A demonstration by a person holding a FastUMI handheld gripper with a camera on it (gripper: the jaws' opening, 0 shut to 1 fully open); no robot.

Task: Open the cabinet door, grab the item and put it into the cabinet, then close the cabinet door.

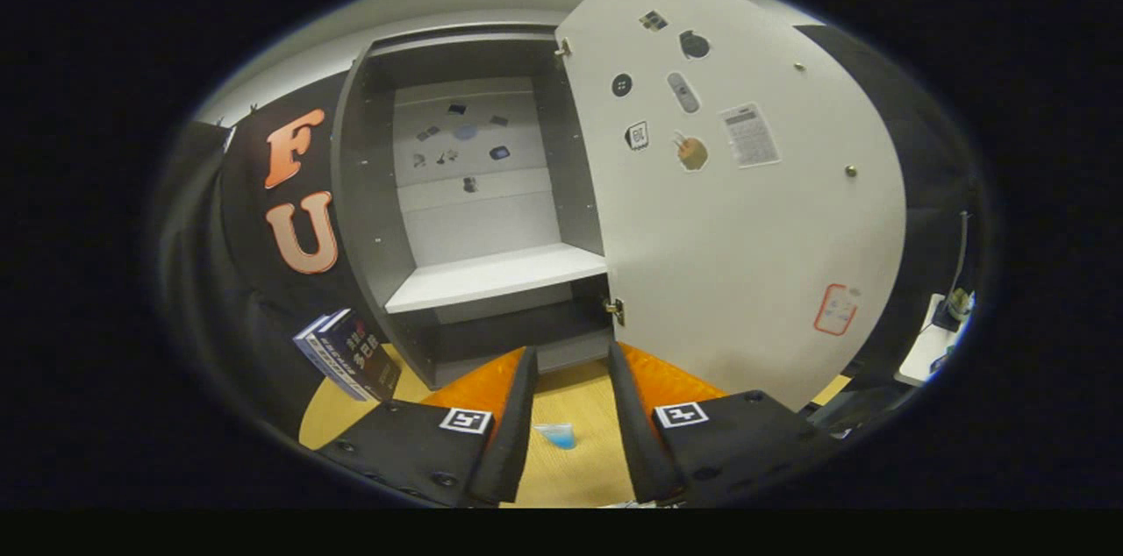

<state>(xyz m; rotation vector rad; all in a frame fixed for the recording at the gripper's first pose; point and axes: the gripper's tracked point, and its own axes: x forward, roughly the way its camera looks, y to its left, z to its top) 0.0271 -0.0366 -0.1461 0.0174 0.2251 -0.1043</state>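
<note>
Blue-covered book (348,354) beside open cabinet (478,205); gripper (572,356) empty.

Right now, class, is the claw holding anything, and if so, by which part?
Nothing is held. The claw is open, its fingers apart with only the wooden table between them. The book stands untouched beside the open cabinet.

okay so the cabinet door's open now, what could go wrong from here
The tongs are open and hold nothing. The book leans off to their left beside the cabinet, so an edge grab could tip it. The open door stands close on the right, and a swing back with the book might knock it.
</note>
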